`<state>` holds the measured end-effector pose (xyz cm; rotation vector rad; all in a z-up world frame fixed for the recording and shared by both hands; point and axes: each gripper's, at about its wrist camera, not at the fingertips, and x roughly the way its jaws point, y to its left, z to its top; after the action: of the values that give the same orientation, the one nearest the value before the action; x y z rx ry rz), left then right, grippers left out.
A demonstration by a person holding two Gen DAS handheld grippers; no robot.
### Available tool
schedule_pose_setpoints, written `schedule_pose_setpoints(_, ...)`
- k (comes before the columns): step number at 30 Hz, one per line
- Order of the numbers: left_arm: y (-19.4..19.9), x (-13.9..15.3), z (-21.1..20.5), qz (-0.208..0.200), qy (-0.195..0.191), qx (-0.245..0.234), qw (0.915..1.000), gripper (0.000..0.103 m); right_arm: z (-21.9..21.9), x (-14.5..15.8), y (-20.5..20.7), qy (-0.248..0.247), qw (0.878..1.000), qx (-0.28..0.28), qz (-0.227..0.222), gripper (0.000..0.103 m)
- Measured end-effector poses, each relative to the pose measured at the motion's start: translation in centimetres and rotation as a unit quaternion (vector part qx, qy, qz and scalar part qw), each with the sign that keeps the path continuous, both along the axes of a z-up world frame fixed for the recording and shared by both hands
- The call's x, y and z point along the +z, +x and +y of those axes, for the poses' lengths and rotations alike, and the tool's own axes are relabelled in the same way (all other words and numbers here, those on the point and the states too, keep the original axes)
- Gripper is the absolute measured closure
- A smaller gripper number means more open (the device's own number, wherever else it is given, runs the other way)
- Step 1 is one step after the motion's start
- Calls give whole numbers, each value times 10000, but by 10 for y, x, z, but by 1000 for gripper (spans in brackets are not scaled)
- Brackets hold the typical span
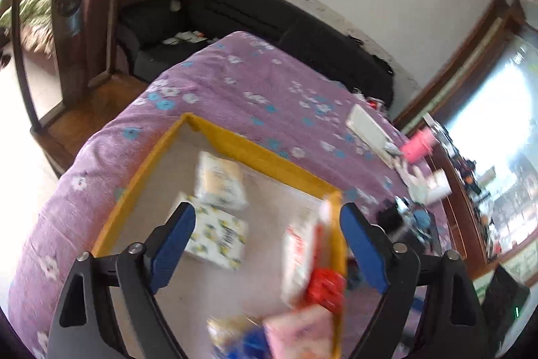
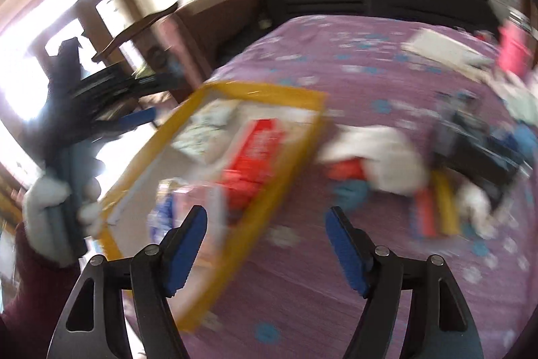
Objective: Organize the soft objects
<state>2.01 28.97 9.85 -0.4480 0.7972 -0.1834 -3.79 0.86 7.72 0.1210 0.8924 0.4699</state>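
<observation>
done: several soft packs in my yellow box (image 1: 255,153) | left: white bundle (image 2: 380,147) and clutter on the bed (image 1: 255,83) | left tool (image 1: 267,236), right tool (image 2: 265,236): both apart, empty

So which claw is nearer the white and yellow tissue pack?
Left. The left claw hangs over the yellow-rimmed box beside the tissue pack; the right claw sits outside its rim.
</observation>
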Motion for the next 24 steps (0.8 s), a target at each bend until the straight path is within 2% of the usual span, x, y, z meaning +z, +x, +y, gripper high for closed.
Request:
schedule_pose_setpoints(5,-17,9,-59,-45,65,-659,9978,13,-96,-13,-10,82,9939,-1087,177,23)
schedule_pose_setpoints(8,-23,4,-100,60,55,-1063,9943,13,-146,-23,-18,194,9856,-1663,250,23)
schedule_pose_setpoints(11,-23,-6,-134,203,207,-1267,9915,13,-180,-31,-31,209,9787,-2029,208,24)
schedule_pose_setpoints(17,-8,-25,-183,536,620,-1376,9871,13,-218,-44,-41,143,9692,-2458,0,24)
schedule_pose_setpoints(24,39,-51,-224,752,1439,-1085,9807,13,-241,-66,-42,649,9621,-2647,97,24)
